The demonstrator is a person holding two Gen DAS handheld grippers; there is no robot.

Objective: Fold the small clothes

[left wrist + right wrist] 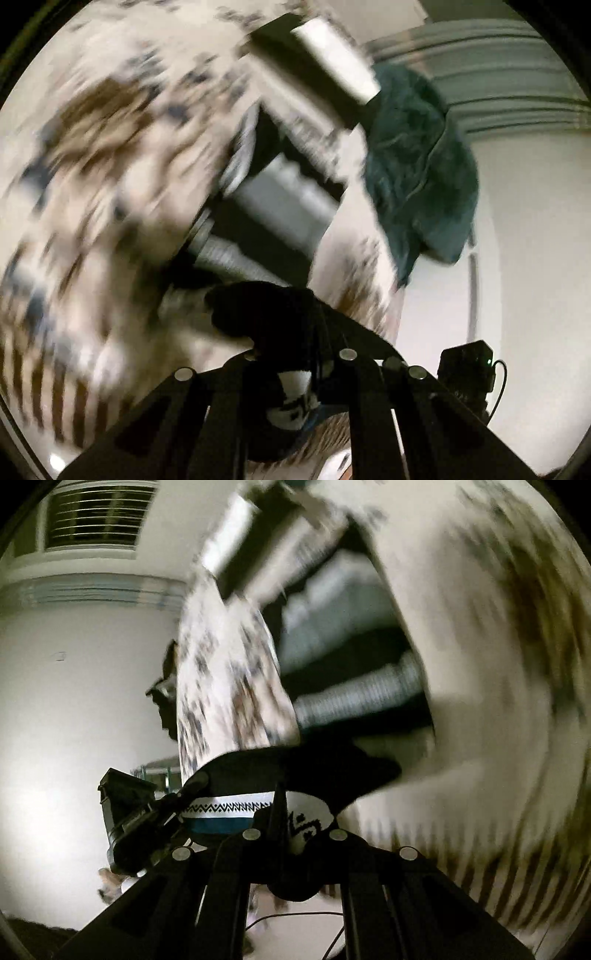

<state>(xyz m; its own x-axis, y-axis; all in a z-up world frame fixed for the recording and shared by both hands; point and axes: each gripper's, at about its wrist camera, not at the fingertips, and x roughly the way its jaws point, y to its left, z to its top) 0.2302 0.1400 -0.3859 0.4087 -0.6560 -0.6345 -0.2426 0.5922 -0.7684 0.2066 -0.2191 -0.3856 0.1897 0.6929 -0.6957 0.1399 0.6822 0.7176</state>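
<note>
From the left wrist, the left tongs [314, 328] are pinched tight on a fold of black fabric with a white, black-patterned band [291, 384] bunched between the two black fingers. This is the small garment, lifted off whatever it lay on. Behind it a white cloth printed with blurred brown and blue marks [110, 192] sweeps across the left of the view, smeared by motion. A dark teal crumpled garment [417, 166] hangs at upper right before a white wall [535, 258]. A small black box with a green light [467, 365] sits at the tongs' right side.

From the right wrist, the right tongs [279, 801] are likewise closed on the same black fabric, here showing a white strip with a black zigzag pattern and a teal edge [221, 808]. No writing can be read on it. The patterned white cloth [480, 664] fills the right side, blurred. A slatted white vent [92, 517] is on the wall at upper left.
</note>
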